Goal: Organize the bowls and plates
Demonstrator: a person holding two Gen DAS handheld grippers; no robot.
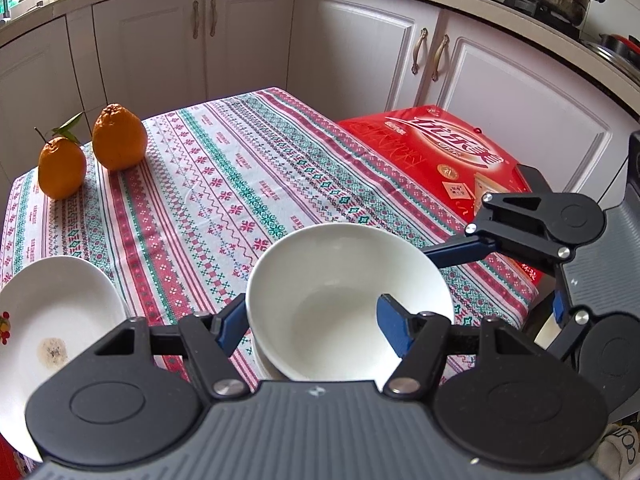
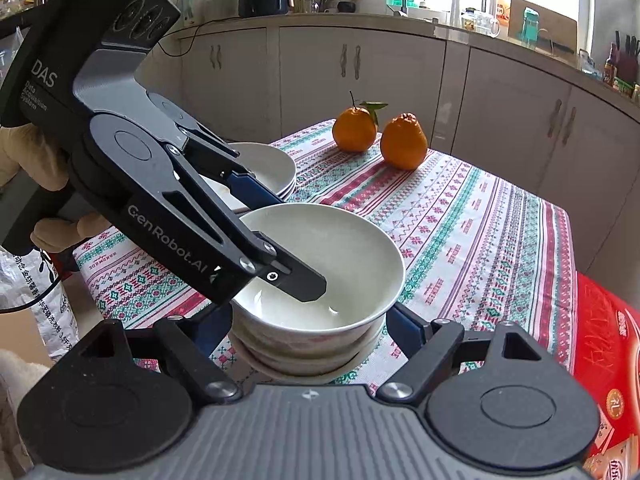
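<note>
A white bowl (image 1: 344,300) (image 2: 320,264) sits on top of a stack of bowls (image 2: 304,350) on the patterned tablecloth (image 1: 240,184). My left gripper (image 1: 316,324) straddles the bowl's near wall, one finger (image 1: 394,330) inside, the other outside, jaws wide and not pinching the rim. In the right wrist view the left gripper's finger (image 2: 296,278) reaches into the bowl. My right gripper (image 2: 310,330) is open, its fingers either side of the bowl stack. A stack of white plates (image 2: 272,168) (image 1: 52,320) stands beside the bowls.
Two oranges (image 1: 92,148) (image 2: 380,136) sit at the table's far part. A red box (image 1: 448,160) (image 2: 604,364) lies beside the table. White kitchen cabinets (image 1: 248,40) surround the table. A gloved hand (image 2: 44,184) holds the left gripper.
</note>
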